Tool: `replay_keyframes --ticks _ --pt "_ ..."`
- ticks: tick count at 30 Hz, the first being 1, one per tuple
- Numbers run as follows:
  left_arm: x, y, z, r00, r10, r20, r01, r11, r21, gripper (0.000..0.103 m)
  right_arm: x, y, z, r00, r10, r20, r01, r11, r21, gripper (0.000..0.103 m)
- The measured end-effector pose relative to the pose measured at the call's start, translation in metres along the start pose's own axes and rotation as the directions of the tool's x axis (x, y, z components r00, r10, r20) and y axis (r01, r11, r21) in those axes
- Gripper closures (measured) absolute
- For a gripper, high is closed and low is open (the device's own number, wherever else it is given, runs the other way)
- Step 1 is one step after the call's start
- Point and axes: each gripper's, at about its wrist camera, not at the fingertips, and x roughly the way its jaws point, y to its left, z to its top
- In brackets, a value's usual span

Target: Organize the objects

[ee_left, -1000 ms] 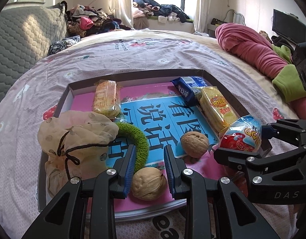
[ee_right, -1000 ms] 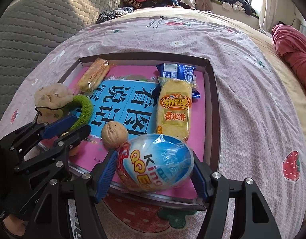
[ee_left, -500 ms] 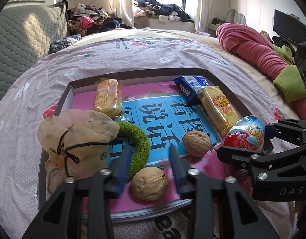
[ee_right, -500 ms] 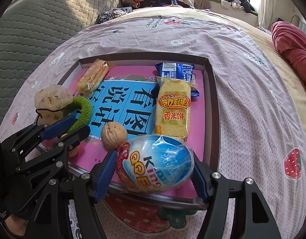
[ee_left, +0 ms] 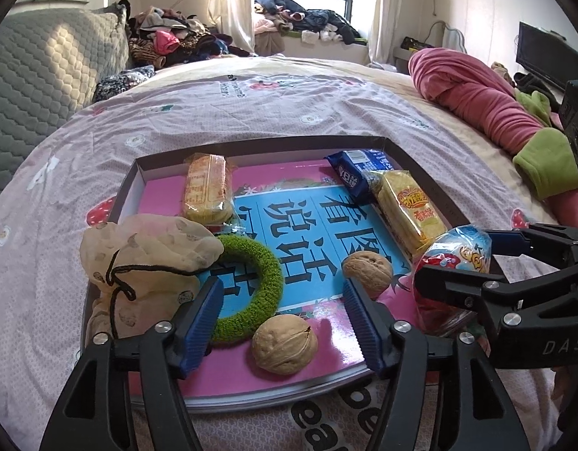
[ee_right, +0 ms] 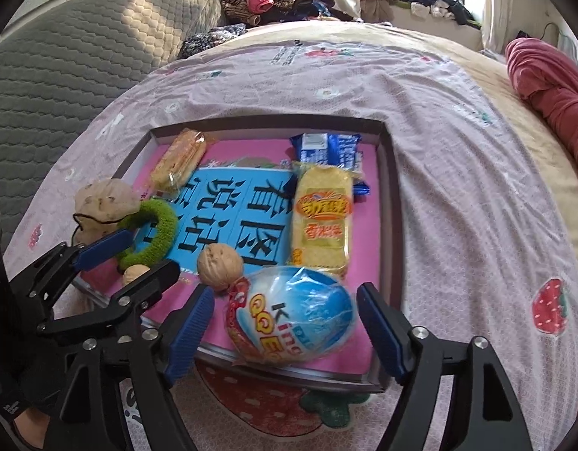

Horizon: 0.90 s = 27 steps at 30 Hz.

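Right wrist view: my right gripper (ee_right: 283, 329) is opening off the Kinder egg (ee_right: 291, 314), pads clear of it, in the tray's (ee_right: 388, 195) near right corner.

The egg's long axis lies across my jaws. My left gripper (ee_left: 281, 319) is opening too, a walnut (ee_left: 284, 344) loose between its fingers. The tray also holds a second walnut (ee_left: 368, 268), green ring (ee_left: 251, 285), drawstring pouch (ee_left: 146, 263) and three wrapped snacks.
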Motion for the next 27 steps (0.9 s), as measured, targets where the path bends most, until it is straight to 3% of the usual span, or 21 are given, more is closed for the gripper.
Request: replay_keyframes --ticks 8,17,19,25,27 --pt "-0.014 -0.007 0.003 0.999 -0.030 0.020 0.030 1.000 0.005 0.023 -0.011 -0.007 0.004 0.999 -0.019 0.042 0.018 1.000 0.024 0.018" --pt "-0.029 -0.008 0.008 0.999 -0.007 0.053 0.007 1.000 -0.002 0.013 -0.024 -0.013 0.007 0.994 -0.023 0.107 0.017 0.998 0.055 0.010" --pt "-0.032 -0.006 0.009 0.998 0.007 0.064 -0.006 1.000 -0.010 0.001 -0.027 -0.014 0.008 0.993 -0.020 0.120 0.013 0.998 0.063 0.010" --pt "-0.042 0.002 0.013 0.996 0.026 0.090 -0.022 0.999 -0.043 0.000 -0.038 -0.012 0.012 0.984 -0.010 0.176 -0.002 0.998 0.064 0.009" --pt "-0.045 0.005 0.014 0.994 0.051 0.095 -0.047 0.998 -0.047 0.000 -0.044 -0.012 0.012 0.980 -0.003 0.201 -0.012 0.997 0.073 0.001"
